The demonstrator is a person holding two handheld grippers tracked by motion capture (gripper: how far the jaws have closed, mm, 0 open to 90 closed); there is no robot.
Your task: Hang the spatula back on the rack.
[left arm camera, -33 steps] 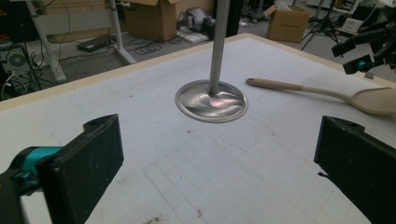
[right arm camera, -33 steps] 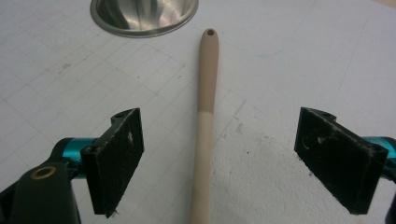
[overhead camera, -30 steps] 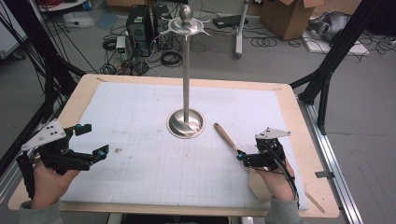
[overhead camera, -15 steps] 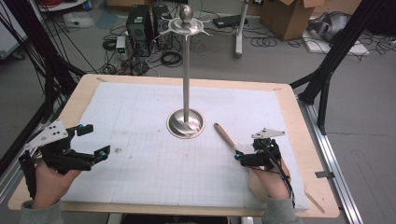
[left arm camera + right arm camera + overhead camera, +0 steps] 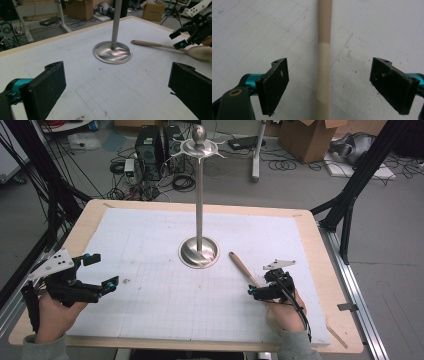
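Observation:
A wooden spoon [image 5: 242, 267] lies on the white grid mat [image 5: 150, 245], right of the metal stand [image 5: 199, 252] with its tall pole. My right gripper [image 5: 258, 289] hovers open over the spoon. The spoon's handle [image 5: 323, 62] runs straight up between the two jaws, with a gap on each side. My left gripper [image 5: 102, 270] is open at the mat's left edge, with nothing between its jaws. In the left gripper view the stand base [image 5: 112, 52], the spoon [image 5: 155, 45] and the right gripper [image 5: 183, 37] lie ahead of the left gripper [image 5: 112, 92].
The mat covers a wooden table [image 5: 325, 265] with a bare rim. At the stand's top is a knob with hooks [image 5: 199, 142]. Cables, a computer case [image 5: 150, 142] and cardboard boxes [image 5: 310, 137] sit on the floor beyond the far edge.
My right gripper has shifted slightly left and toward the near edge, so the hand now covers the spoon's bowl. The left gripper has hardly moved.

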